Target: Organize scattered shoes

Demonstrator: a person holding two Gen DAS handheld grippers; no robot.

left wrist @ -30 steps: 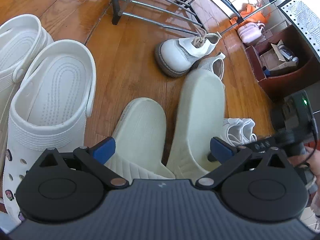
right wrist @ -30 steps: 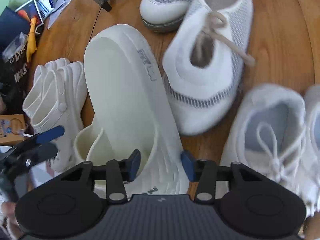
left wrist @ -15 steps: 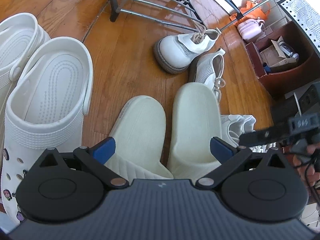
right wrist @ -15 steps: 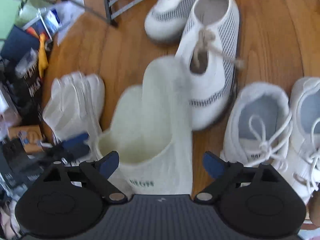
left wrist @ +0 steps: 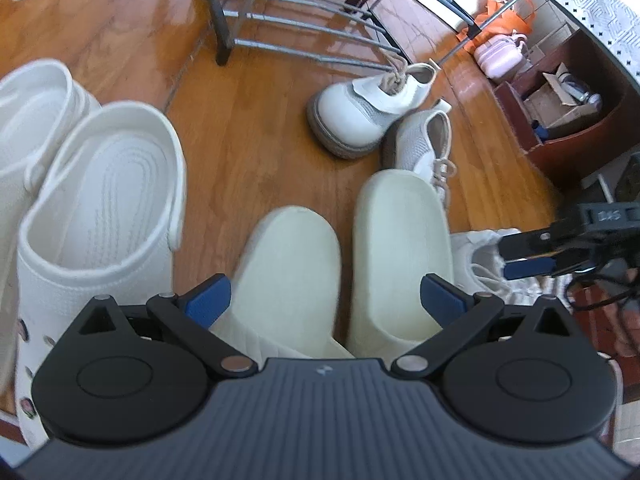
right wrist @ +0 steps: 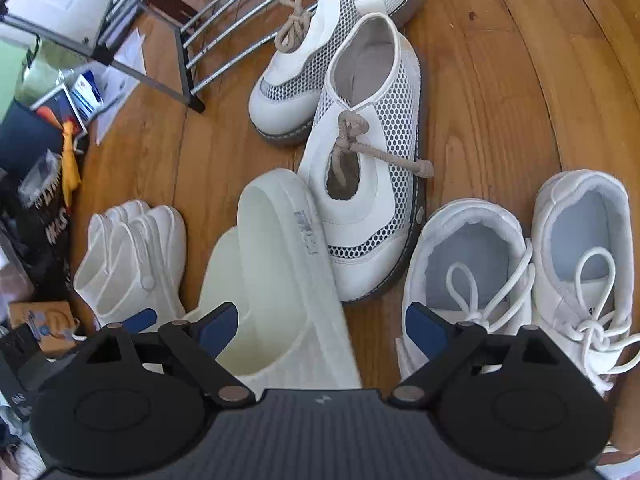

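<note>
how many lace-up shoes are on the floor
4. Two white mesh-sided shoes with beige laces near the metal rack; two white sneakers with white laces side by side at right. Others may be hidden.

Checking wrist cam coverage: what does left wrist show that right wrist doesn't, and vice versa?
Left wrist only: the maroon storage box and pink bag. Right wrist only: both white lace-up sneakers in full and the floor clutter by the rack. Shared: cream slides, mesh shoes, white clogs, metal shoe rack, and each view catches the other gripper's blue fingers.
</note>
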